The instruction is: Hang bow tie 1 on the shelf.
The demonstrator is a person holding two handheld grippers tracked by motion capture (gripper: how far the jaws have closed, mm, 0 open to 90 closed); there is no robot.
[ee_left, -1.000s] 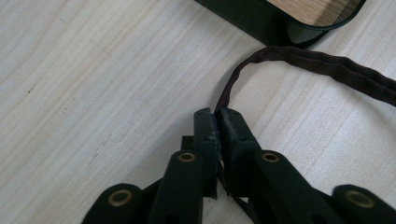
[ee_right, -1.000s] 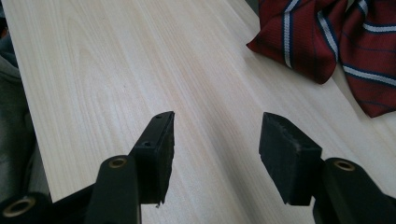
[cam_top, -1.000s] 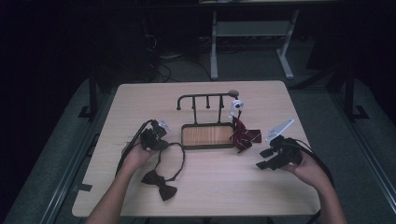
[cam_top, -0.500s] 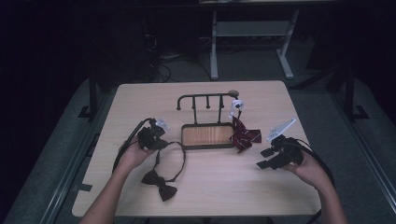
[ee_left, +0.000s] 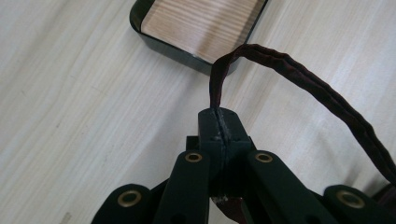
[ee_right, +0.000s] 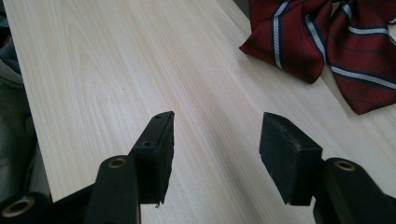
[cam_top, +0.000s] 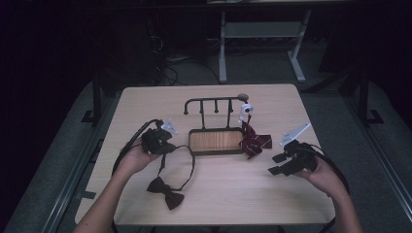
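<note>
A dark bow tie [cam_top: 165,192] lies on the wooden table near its front edge. Its thin strap [cam_top: 192,165] loops up to my left gripper [cam_top: 167,143], which is shut on the strap [ee_left: 299,74] just short of the tray's corner. In the left gripper view the pads [ee_left: 219,122] pinch the strap and hold it off the table. My right gripper [cam_top: 276,164] rests at the right, open and with nothing between its jaws [ee_right: 215,140]. A red striped bow tie [cam_top: 254,141] [ee_right: 327,42] lies just beyond it, beside the tray.
A black stand with a wood-floored tray [cam_top: 190,145] [ee_left: 173,49] and a rail of hooks [cam_top: 214,101] sits mid-table. A small white object [cam_top: 246,109] hangs at the rail's right end. Floor and desk legs lie beyond the far edge.
My left gripper has risen a little with the strap in it, and the dark bow has shifted slightly left along the table. The right gripper has stayed put.
</note>
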